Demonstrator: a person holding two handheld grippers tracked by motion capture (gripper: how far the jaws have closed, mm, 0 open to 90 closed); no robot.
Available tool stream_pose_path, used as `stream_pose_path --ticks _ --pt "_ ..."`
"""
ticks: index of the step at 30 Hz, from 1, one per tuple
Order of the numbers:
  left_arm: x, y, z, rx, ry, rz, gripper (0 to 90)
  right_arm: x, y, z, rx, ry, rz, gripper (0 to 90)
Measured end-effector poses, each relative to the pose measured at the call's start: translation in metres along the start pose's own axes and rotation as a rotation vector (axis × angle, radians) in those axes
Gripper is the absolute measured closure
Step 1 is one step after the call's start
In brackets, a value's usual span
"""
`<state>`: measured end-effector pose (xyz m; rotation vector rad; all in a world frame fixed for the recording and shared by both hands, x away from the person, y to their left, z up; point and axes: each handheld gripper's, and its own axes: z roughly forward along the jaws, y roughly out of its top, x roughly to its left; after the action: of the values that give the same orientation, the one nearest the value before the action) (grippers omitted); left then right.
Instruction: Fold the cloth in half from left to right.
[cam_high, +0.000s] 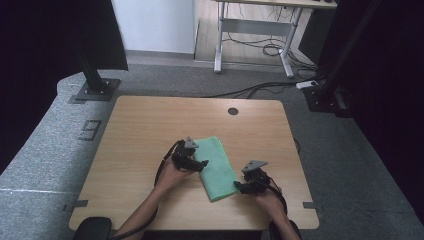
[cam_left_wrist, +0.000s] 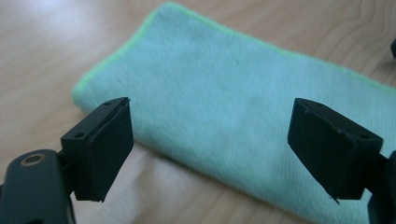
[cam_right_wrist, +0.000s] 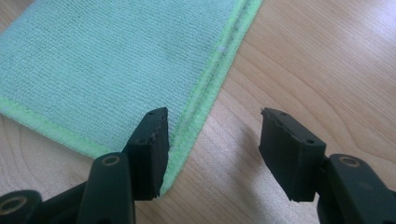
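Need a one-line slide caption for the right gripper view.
Right gripper, jaws open, poised over the near corner of the folded green cloth on the wooden table.

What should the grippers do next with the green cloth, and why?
Probably ease both away. The green cloth already lies folded flat on the table, and both the left gripper and right gripper stand open with nothing held; one right jaw sits just over the cloth's corner.
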<state>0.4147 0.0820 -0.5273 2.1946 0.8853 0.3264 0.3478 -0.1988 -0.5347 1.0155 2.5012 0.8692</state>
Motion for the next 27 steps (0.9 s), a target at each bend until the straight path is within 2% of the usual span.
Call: stream_pose_path --ticks 7,11,14,19,27 --pt "-0.002 -0.013 0.01 0.056 0.034 0.022 13.8 -0.001 -0.002 0.001 -0.012 0.017 0.017 43.0" --pt "0.001 -0.015 0.015 0.043 0.027 -0.007 11.2 0.0 -0.003 0.0 -0.015 0.02 0.018 43.6" --pt "0.003 -0.014 0.015 0.038 0.04 0.005 10.6 0.001 -0.004 0.001 -0.021 0.032 0.017 43.6" --pt "0.008 -0.014 0.013 0.049 0.065 0.024 10.6 0.009 -0.002 0.003 -0.029 0.055 0.002 41.6" --pt "0.023 -0.018 0.005 0.065 0.096 -0.004 10.6 0.025 0.011 0.013 -0.04 0.073 -0.036 38.9"
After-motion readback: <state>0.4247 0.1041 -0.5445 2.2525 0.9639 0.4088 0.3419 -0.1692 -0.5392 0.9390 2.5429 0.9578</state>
